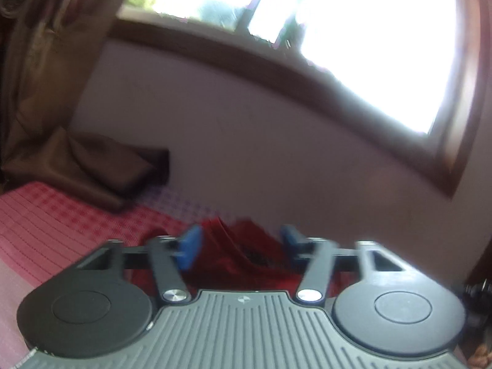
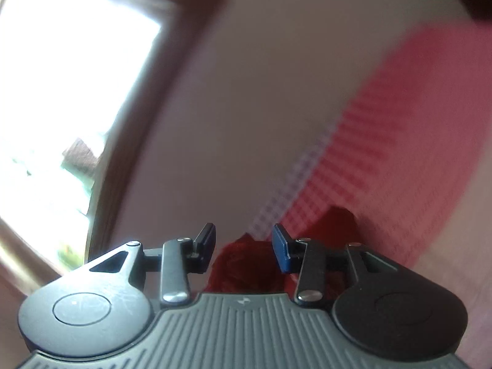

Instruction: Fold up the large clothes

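Lying bunched on the pink checked bed cover (image 1: 55, 215), the dark red garment (image 1: 246, 246) sits close to the pale wall (image 1: 246, 153) under the window (image 1: 338, 30). Ahead of the left tool (image 1: 241, 243) the cloth shows between its blue pads, which stand apart on either side of it; whether they touch the fabric is lost in blur. On the right tool (image 2: 244, 246) the jaws are parted too, with the garment visible beyond the gap, not pinched. A brown curtain (image 1: 46, 92) hangs at the left, its end resting on the bed.
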The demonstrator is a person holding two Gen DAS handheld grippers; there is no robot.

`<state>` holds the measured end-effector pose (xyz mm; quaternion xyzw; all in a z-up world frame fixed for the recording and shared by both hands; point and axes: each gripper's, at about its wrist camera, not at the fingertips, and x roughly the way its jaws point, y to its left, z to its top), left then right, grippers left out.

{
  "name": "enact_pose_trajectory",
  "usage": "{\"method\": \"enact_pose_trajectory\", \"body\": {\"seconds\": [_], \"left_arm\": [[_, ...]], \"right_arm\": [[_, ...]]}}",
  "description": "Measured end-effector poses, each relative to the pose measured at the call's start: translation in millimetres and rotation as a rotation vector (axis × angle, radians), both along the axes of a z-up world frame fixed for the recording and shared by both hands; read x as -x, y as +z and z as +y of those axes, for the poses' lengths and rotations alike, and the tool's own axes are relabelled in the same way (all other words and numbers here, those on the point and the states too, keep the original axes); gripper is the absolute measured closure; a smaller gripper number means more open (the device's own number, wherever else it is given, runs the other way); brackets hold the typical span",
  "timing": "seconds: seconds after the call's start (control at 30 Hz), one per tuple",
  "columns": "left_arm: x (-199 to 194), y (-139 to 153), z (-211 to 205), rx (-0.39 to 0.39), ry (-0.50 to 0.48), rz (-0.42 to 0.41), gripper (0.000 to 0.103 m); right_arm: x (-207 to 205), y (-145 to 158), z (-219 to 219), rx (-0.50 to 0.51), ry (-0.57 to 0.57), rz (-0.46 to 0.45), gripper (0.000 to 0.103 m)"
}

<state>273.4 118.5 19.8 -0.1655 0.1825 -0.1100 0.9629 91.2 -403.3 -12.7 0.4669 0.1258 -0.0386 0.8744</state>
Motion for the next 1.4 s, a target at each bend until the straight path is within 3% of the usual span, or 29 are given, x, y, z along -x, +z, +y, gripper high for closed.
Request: {"method": "enact_pose_trajectory", "body": {"seconds": [0.17,0.23,0.37,0.63,0.73,1.4], "left_arm": [[-13.7,-10.3,-21.6,-0.088,-0.047,0.031,0.063],[-22.9,-14.2,-28.8,-0.132,-0.061,0.046,0.063],[-50.4,-23.8,-27.8,-0.158,-0.031,0.099,0.063],[-80.9,-44.9,-18.1,-0.19,0.071,0.216,0.063],[-88.0,-56.7,-9.6,-0.178,0.104,0.258,0.058],[-98.5,-91.5,-5.8,-0.226,0.102,0.294,0.057]], "right_arm": [[-17.7,34.1,47.3,0.35,0.199,0.006,0.074],[-31.5,36.0,61.7,0.45,0.242,0.042,0.077],[-67.3,24.2,77.9,0.56,0.297,0.157,0.078],[-91.1,1.8,68.3,0.538,0.277,0.261,0.079],[-94.3,-7.0,64.7,0.532,0.28,0.302,0.081],[-105.8,-47.0,65.6,0.455,0.299,0.426,0.082]]}}
